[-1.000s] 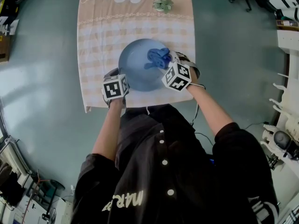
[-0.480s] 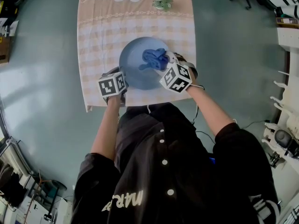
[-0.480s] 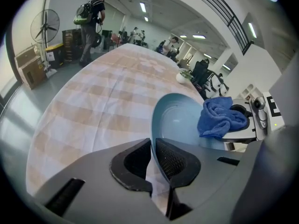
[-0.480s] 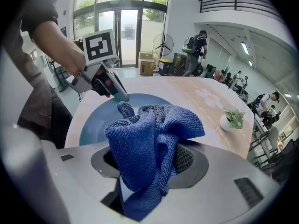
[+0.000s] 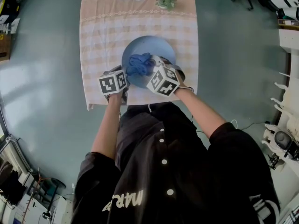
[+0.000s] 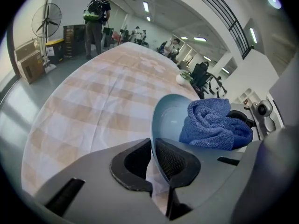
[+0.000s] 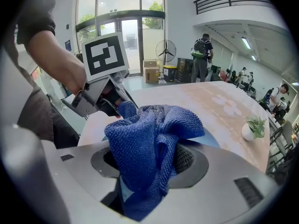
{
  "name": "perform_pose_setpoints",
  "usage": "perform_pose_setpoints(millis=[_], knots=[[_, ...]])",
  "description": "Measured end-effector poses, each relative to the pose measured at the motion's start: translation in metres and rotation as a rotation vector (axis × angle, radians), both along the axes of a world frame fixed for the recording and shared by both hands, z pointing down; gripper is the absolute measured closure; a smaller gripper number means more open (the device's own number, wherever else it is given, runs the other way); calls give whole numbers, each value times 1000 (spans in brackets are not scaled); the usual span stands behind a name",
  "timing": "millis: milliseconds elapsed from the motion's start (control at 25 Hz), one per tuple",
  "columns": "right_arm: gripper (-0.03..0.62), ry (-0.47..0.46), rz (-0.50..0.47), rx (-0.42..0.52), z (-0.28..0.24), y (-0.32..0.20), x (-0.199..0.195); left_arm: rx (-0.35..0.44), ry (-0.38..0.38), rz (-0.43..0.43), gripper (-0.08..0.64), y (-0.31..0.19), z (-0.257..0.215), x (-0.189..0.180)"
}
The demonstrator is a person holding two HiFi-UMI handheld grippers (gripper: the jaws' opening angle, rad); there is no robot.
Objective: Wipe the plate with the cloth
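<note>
The blue plate (image 5: 156, 46) sits at the centre of the head view, over the near end of the counter (image 5: 98, 31), which is covered with a peach checked cloth cover. The blue cloth (image 5: 139, 64) lies bunched against the plate's hollow face, in its lower left part, between the two marker cubes.

The left gripper (image 5: 120, 80) is at the plate's lower left edge. In the left gripper view, the plate (image 6: 166, 120) rises from the bottom centre of the frame. Its thin rim passes straight between the two dark fingers (image 6: 174, 161) of the left gripper (image 6: 153, 146), which are clenched on it, one pad on each face. The cloth (image 6: 212, 125) shows to the right, resting against the inside of the plate.

The right gripper (image 5: 152, 71) comes in from the lower right of the plate. In the right gripper view, the cloth (image 7: 145, 143) fills the middle of the frame. It is pinched between the fingers (image 7: 188, 158) of the right gripper (image 7: 145, 164), with folds bulging above them and a tail hanging below. A sliver of the plate (image 7: 212, 138) shows just behind the cloth on the right. The left gripper (image 7: 100, 96), with its marker cube, is at the upper left, touching the cloth's edge.

Further up the counter (image 6: 93, 101), well apart from the plate, stands a small potted plant (image 5: 166, 1), near a printed flower at the top of the head view.
</note>
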State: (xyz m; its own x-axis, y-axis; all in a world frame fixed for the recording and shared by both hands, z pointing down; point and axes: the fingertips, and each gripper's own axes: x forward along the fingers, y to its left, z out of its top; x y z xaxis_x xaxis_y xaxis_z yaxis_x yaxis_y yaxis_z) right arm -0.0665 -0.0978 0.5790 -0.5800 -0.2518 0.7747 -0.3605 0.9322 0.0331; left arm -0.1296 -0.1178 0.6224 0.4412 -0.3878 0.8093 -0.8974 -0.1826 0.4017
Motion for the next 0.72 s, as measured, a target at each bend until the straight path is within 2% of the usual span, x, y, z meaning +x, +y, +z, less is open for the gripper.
perform_pose_setpoints(millis=[240, 720], knots=[[360, -13, -15, -24, 6, 6, -16, -5, 23, -14, 515, 0, 0, 0], [360, -13, -20, -47, 17, 9, -28, -13, 15, -38, 520, -1, 1, -1]])
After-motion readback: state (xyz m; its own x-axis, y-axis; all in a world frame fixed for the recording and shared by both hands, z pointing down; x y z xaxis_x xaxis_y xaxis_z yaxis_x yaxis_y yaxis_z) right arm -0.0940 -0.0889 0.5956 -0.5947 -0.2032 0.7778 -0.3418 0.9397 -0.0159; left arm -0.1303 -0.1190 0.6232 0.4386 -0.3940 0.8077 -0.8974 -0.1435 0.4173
